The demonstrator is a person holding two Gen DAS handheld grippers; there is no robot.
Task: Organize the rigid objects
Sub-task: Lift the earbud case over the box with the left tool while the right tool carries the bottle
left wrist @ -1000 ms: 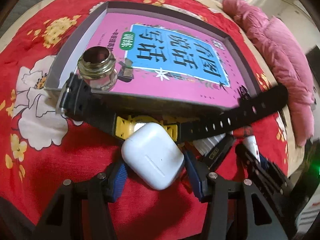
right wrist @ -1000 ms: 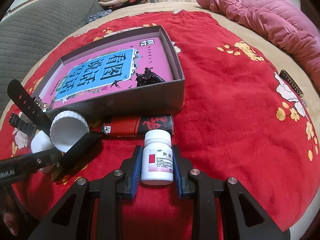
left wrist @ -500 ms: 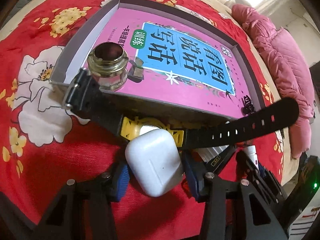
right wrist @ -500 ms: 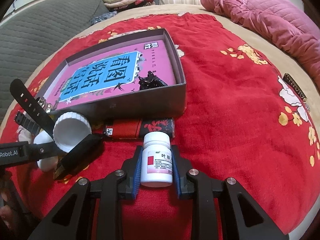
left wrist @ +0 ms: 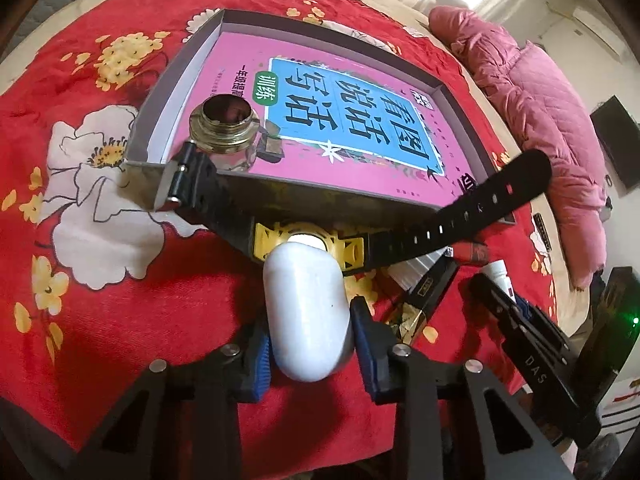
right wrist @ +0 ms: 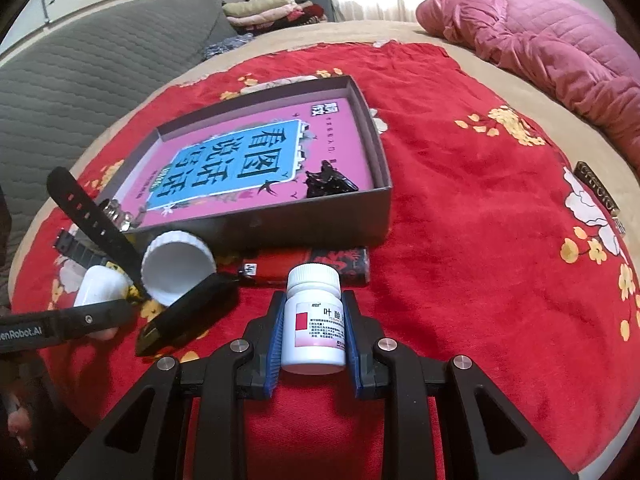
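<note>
At far left, the left gripper points steeply down over a white case on the red cloth. Its jaws are closing with the case between the blue pads; whether both pads already press on it is hard to make out, as a thin gap seems to show at the right pad. The case hides most of the yellow watch face behind it; only the yellow frame and the black straps show, one strap lying over the near wall of the box, the other rising free.

In the box, a metal fitting stands on a pink book in the near left corner; a small dark item in the near right corner is too indistinct to name.

In front of the box lie a white cap tilted on its side, a black bar and a red pack, partly covered by the bottle.

At right, the right gripper also tilts down, clamped on an upright white bottle, which stands on the cloth just before the red pack.

The cloth is floral, spread over a beige bed; a pink quilt lies at its far right edge, a grey sofa and folded clothes beyond at left.
</note>
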